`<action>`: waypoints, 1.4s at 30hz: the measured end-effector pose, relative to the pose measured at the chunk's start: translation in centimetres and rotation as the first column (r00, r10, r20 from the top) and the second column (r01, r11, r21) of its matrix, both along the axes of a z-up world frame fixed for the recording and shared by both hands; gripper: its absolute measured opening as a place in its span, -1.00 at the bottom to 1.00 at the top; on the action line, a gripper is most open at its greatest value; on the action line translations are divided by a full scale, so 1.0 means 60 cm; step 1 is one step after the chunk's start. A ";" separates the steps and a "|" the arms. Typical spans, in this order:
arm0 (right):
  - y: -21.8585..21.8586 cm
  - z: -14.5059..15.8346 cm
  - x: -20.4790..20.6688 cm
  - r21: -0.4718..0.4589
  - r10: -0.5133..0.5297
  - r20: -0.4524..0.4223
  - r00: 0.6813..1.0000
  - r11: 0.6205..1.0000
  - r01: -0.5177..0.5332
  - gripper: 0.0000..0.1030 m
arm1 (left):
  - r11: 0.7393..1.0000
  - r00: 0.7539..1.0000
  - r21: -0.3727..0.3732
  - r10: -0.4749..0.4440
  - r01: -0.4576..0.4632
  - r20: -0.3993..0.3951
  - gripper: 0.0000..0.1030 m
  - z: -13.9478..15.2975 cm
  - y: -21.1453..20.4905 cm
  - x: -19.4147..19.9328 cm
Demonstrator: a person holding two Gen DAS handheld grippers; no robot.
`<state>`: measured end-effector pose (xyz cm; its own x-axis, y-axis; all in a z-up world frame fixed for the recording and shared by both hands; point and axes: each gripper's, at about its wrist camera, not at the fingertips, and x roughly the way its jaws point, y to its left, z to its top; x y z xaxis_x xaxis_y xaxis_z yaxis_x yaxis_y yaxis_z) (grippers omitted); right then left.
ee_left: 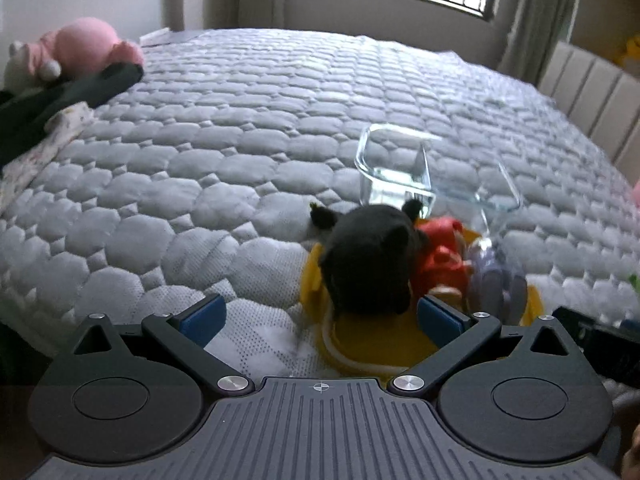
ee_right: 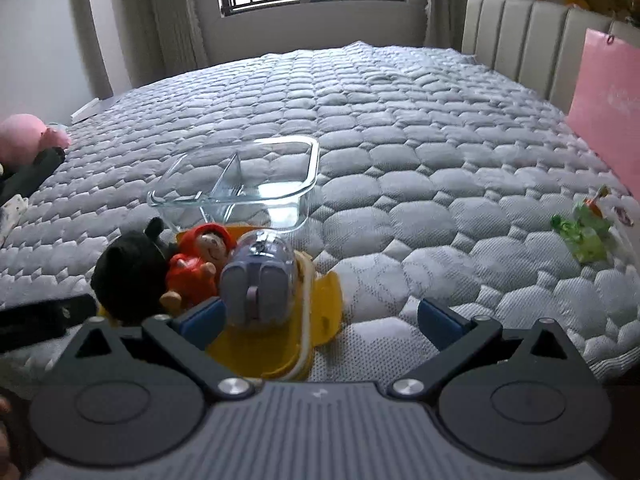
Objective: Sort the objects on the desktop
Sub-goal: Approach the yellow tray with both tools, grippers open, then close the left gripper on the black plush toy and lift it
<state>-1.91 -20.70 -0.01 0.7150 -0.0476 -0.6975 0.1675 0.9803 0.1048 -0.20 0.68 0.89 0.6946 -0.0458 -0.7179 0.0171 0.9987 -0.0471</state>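
The left hand-held gripper (ee_left: 320, 316) sits low over the bed (ee_left: 224, 128), level and pointed toward the window, its blue pads spread wide with nothing between them but mattress and the near edge of the yellow tray (ee_left: 376, 344). The black plush (ee_left: 370, 260) stands just ahead of its right finger, not gripped. The right hand-held gripper (ee_right: 320, 316) is held in much the same low, forward pose, jaws equally wide and empty; its left pad lies just beside the purple toy (ee_right: 258, 276).

Counted: one yellow tray, carrying three toys packed in a row and touching, namely one black plush (ee_right: 128, 268), one red figure (ee_right: 200, 260) and one purple toy with a clear dome. One glass dish (ee_right: 248, 184) with a divider stands just beyond the tray, empty. One green wrapper (ee_right: 584, 232) lies well apart to the right, near one pink bag (ee_right: 608, 100). One pink plush (ee_left: 88, 44) rests at the far left edge on dark cloth (ee_left: 60, 96).
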 end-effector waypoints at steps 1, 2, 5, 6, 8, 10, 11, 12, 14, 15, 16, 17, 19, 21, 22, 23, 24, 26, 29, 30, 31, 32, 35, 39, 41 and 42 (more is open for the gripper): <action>0.001 -0.003 -0.002 0.001 0.002 -0.001 1.000 1.000 -0.002 1.00 | 1.000 1.000 0.011 -0.016 0.016 0.003 1.00 -0.001 -0.004 -0.002; 0.001 -0.004 -0.003 0.001 0.003 -0.001 1.000 1.000 -0.003 1.00 | 0.999 0.999 0.017 -0.033 0.033 0.006 1.00 -0.002 -0.010 -0.003; 0.003 -0.006 -0.004 -0.002 0.004 0.000 1.000 1.000 -0.004 1.00 | 0.998 0.998 0.029 -0.056 0.055 0.034 1.00 -0.001 -0.016 -0.015; 0.003 -0.007 -0.005 -0.003 0.004 0.000 1.000 1.000 -0.004 1.00 | 0.998 0.997 0.034 -0.063 0.061 0.050 1.00 0.001 -0.018 -0.017; 0.003 -0.008 -0.005 0.000 0.004 -0.001 1.000 1.000 -0.004 1.00 | 0.998 0.996 0.037 -0.051 0.048 0.071 1.00 0.004 -0.020 -0.020; 0.000 -0.010 -0.006 0.013 0.003 -0.005 1.000 1.000 -0.003 1.00 | 0.999 0.996 0.022 -0.043 0.041 0.084 1.00 0.008 -0.018 -0.022; 0.001 -0.012 -0.006 0.019 0.003 -0.007 1.000 1.000 -0.003 1.00 | 0.999 0.995 0.010 -0.043 0.042 0.085 1.00 0.010 -0.017 -0.021; 0.002 -0.013 -0.004 0.028 0.002 -0.009 1.000 1.000 -0.002 1.00 | 0.999 0.996 0.006 -0.041 0.041 0.076 1.00 0.011 -0.016 -0.020; 0.002 -0.015 -0.003 0.039 0.001 -0.011 1.000 0.999 -0.001 1.00 | 0.999 0.998 -0.003 -0.037 0.037 0.058 1.00 0.012 -0.015 -0.016; 0.002 -0.015 -0.003 0.040 0.001 -0.010 1.000 0.999 0.000 1.00 | 0.999 0.998 -0.022 -0.043 0.044 0.039 1.00 0.011 -0.013 -0.015; 0.001 -0.015 -0.003 0.039 0.000 -0.007 1.000 0.999 0.000 1.00 | 0.999 0.999 -0.028 -0.043 0.044 0.025 1.00 0.009 -0.013 -0.013; 0.002 -0.015 -0.003 0.032 -0.002 -0.009 1.000 0.999 0.002 1.00 | 0.999 0.999 -0.034 -0.042 0.043 0.011 1.00 0.007 -0.012 -0.011; -0.004 -0.014 0.001 0.025 -0.005 -0.009 1.000 1.000 0.005 1.00 | 1.000 1.000 0.001 -0.019 0.019 -0.003 1.00 0.004 -0.012 -0.006; -0.011 -0.012 0.004 0.022 -0.006 -0.007 1.000 1.000 0.006 1.00 | 0.999 1.000 0.031 -0.008 0.008 -0.019 1.00 0.003 -0.009 0.000; -0.014 -0.011 0.006 0.020 -0.007 -0.006 1.000 1.000 0.007 1.00 | 0.999 1.000 0.031 -0.010 0.010 -0.028 1.00 0.005 -0.004 0.003; -0.017 -0.010 0.008 0.019 -0.008 -0.006 1.000 1.000 0.008 1.00 | 1.000 0.999 0.018 -0.016 0.016 -0.035 1.00 0.007 0.000 0.007; -0.021 -0.009 0.010 0.017 -0.009 -0.005 1.000 1.000 0.009 1.00 | 1.000 0.999 0.005 -0.022 0.023 -0.042 1.00 0.010 0.004 0.011; -0.028 -0.007 0.014 0.014 -0.010 -0.003 1.000 1.000 0.010 1.00 | 0.998 0.997 -0.021 -0.056 0.055 -0.052 1.00 0.017 0.007 0.026; -0.038 -0.003 0.029 0.033 0.009 -0.009 1.000 0.999 -0.008 1.00 | 0.995 0.993 -0.027 -0.102 0.100 -0.059 1.00 0.025 0.001 0.051; -0.039 0.000 0.037 0.044 0.015 -0.010 1.000 0.999 -0.014 1.00 | 0.994 0.992 -0.021 -0.109 0.108 -0.061 1.00 0.026 -0.002 0.059; -0.039 0.002 0.046 0.053 0.020 -0.012 1.000 0.998 -0.019 0.99 | 0.993 0.991 -0.010 -0.114 0.114 -0.069 1.00 0.025 -0.005 0.069; -0.040 0.004 0.055 0.061 0.025 -0.013 1.000 0.998 -0.024 0.99 | 0.993 0.990 0.001 -0.118 0.118 -0.080 1.00 0.023 -0.008 0.079; -0.033 0.006 0.085 0.079 0.065 -0.030 0.997 0.995 -0.063 0.60 | 0.991 0.983 -0.016 -0.135 0.134 -0.124 1.00 0.009 -0.006 0.101; -0.023 -0.009 0.130 0.107 0.100 -0.096 0.990 0.990 -0.089 0.28 | 0.985 0.975 -0.116 -0.149 0.131 -0.162 1.00 -0.014 0.021 0.115; -0.019 -0.019 0.147 0.124 0.104 -0.121 0.987 0.988 -0.089 0.31 | 0.984 0.974 -0.135 -0.142 0.119 -0.177 1.00 -0.026 0.036 0.117; -0.017 -0.024 0.155 0.133 0.106 -0.133 0.985 0.987 -0.088 0.33 | 0.985 0.975 -0.130 -0.132 0.110 -0.177 1.00 -0.030 0.042 0.117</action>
<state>7.40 -21.74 -1.47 0.6070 0.1116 -0.7868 0.0941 0.9730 0.2106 6.84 3.18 -0.92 0.5352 -0.2140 -0.8172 0.1171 0.9768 -0.1792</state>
